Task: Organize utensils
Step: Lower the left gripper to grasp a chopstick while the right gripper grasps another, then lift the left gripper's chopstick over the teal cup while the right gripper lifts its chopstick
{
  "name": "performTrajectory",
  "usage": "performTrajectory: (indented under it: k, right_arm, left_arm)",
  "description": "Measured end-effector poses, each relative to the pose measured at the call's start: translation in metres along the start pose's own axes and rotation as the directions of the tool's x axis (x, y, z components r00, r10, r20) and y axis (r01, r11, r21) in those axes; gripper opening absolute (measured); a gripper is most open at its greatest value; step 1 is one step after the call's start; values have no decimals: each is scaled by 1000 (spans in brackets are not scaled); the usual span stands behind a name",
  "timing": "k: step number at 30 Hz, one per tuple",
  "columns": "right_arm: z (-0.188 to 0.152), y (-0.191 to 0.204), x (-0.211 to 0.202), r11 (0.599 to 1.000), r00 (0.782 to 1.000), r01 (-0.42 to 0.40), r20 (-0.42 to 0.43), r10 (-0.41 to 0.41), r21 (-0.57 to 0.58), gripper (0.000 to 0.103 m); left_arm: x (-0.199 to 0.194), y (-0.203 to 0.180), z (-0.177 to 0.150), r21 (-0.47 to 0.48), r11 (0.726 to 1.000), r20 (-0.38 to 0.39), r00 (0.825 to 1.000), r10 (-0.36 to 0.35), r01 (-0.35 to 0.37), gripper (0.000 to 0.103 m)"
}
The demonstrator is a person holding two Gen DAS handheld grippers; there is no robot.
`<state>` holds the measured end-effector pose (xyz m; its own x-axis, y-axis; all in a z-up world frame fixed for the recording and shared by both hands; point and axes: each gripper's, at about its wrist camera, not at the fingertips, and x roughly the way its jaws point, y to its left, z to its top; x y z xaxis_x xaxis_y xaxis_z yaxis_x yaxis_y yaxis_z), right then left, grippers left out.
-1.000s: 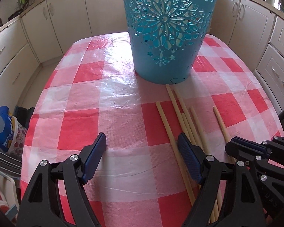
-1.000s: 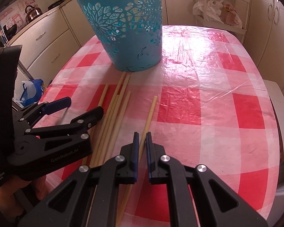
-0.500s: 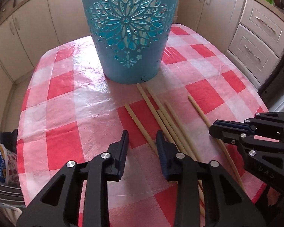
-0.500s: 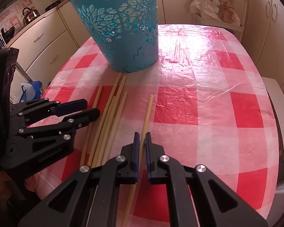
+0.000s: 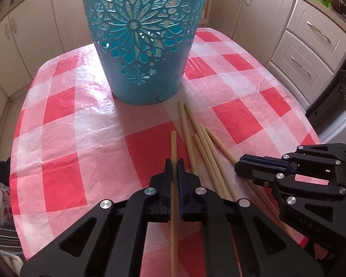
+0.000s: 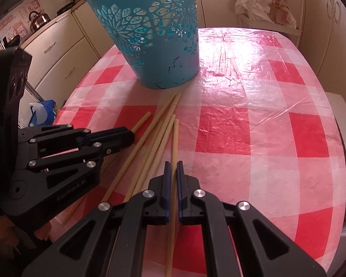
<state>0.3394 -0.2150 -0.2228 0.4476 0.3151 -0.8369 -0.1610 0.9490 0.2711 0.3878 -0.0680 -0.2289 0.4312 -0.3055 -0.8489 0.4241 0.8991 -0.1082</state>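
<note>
A red-and-white checked tablecloth (image 5: 85, 138) is filling both views, with a teal cut-out basket (image 5: 140, 41) standing at upper centre. 4 loose chopsticks (image 5: 207, 152) are lying right of centre. The left gripper (image 5: 173, 161) is clamping 1 chopstick (image 5: 173, 143) at lower centre; the right gripper (image 6: 172, 164) is pinching another chopstick (image 6: 175, 138) at lower centre.
</note>
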Motion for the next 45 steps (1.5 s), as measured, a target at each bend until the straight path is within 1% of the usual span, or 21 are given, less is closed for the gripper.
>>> performTrajectory:
  k: [2,5,11,19,21,23,25,26,29,34,39,42,45]
  right_arm:
    - [0,-6,-2,998,999,-36,5,36,41,6]
    - [-1,-12,-10,993,997,-77,25,75,86,6]
    - [-3,-20,-29,979,987,-146,92,133,144,6]
    - [0,-17,-54,971,969,-192,182,165,142,6]
    - [1,-17,-58,968,964,-205,201,174,145,6]
    - [2,-17,-62,965,959,-216,220,181,147,6]
    - [3,-17,-68,962,952,-229,242,188,152,6]
    - [4,-17,-72,959,948,-236,256,192,154,6]
    - [6,-17,-83,954,930,-258,306,203,154,6]
    - [9,-18,-98,951,898,-279,387,208,136,6]
    - [12,-16,-113,951,870,-285,449,203,123,6]
    - [13,-15,-120,954,857,-278,477,196,109,6]
    - [13,-15,-127,957,842,-274,504,190,97,6]
  left_arm:
    - [-11,3,-3,-21,1000,23,1000,-3,3,5]
    - [-35,3,-4,-39,999,78,997,11,-8,5]
    - [-82,1,-9,-45,999,205,978,39,-30,5]
    - [-121,-10,-7,-15,998,328,942,67,-66,5]
    - [-130,-13,-5,-14,997,360,930,75,-75,5]
    - [-141,-16,-3,-12,996,403,912,81,-83,5]
    - [-154,-17,0,-18,997,456,887,74,-73,5]
    - [-161,-16,1,-19,998,490,869,65,-65,5]
    - [-183,-13,8,-20,1000,602,798,30,-23,5]
    - [-206,-1,29,-35,999,725,688,18,12,5]
    - [-217,7,58,-52,998,801,598,21,35,5]
    - [-214,14,78,-63,996,828,561,18,61,5]
    - [-204,19,98,-74,993,843,537,14,91,5]
